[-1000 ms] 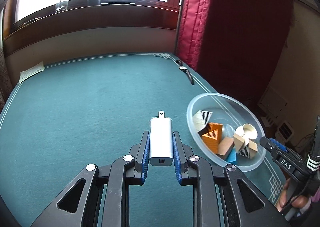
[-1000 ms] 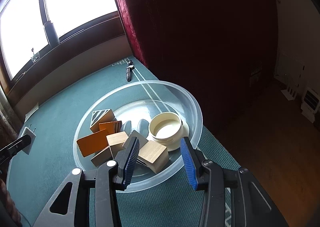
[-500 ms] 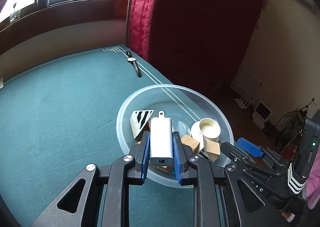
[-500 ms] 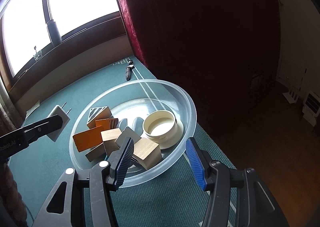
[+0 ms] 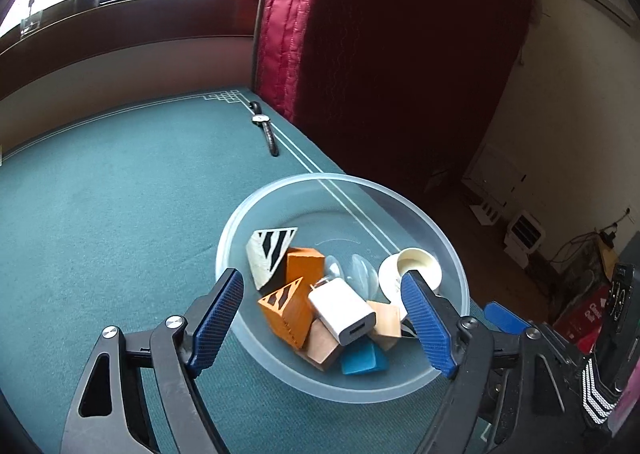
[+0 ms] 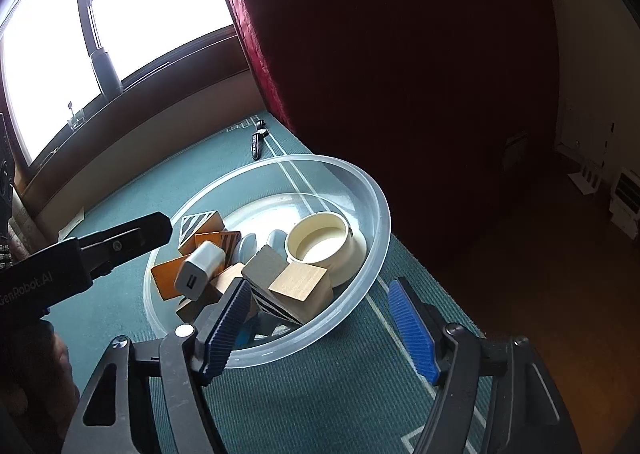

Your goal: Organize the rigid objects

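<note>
Left gripper (image 5: pixel 322 318) above bowl (image 5: pixel 256 210), fingers spread wide, holding nothing. Charger (image 5: pixel 342 310) lies between fingers, atop blocks (image 5: pixel 288 310) in bowl. Right gripper (image 6: pixel 320 324) at bowl's near rim, fingers parted, empty; left finger hides blue block. Watch (image 5: pixel 268 132) far ahead on table (image 5: pixel 100 194).

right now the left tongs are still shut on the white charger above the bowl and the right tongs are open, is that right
Not quite. The left tongs are open, no longer shut on the white charger; it lies in the bowl on top of the blocks, as the left wrist view shows. The right tongs are indeed open, at the bowl's near rim.
</note>
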{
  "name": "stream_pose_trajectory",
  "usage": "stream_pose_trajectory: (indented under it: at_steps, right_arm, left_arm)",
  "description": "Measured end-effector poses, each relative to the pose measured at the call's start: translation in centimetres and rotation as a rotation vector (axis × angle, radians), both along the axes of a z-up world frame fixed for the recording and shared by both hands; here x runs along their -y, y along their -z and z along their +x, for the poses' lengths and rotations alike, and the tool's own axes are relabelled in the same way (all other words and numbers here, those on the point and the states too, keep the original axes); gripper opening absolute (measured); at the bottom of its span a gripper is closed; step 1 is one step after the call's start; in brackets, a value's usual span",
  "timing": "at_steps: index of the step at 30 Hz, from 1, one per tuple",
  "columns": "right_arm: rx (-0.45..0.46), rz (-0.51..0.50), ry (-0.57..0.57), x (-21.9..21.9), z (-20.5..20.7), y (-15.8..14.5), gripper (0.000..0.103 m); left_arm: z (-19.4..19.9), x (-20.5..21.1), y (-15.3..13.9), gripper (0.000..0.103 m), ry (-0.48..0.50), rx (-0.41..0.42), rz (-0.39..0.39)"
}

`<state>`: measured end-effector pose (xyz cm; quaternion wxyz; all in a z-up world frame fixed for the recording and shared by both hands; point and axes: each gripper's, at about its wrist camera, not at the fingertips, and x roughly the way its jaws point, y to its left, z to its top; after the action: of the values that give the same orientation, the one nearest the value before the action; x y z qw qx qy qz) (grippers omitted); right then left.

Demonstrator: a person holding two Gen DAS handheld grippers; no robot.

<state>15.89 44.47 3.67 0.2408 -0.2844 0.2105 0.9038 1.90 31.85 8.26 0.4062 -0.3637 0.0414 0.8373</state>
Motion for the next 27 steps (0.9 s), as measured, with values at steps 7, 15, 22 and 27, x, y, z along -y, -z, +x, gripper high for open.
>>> stream_pose_trajectory:
  at_steps: [7,15,22,27]
  right_arm:
    - [0.028,-0.017,-0.024,0.8,0.1,0.4,0.081]
    - [0.060,-0.023,-0.045,2.1,0.4,0.7,0.084]
    - [0.081,-0.007,-0.049,3.5,0.6,0.6,0.099]
    - [0.100,0.009,-0.034,4.0,0.6,0.3,0.102]
  left_arm:
    - [0.1,2.1,-0.2,0.095,-0.061,-0.020,-0.018]
    - [1.5,3.1,-0.3,0.099,-0.086,-0.115,-0.085]
    - [1.6,3.9,-0.1,0.100,-0.125,-0.135,-0.117]
    - [2.4,4.4,-0.7,0.100,-0.149,-0.231,-0.127]
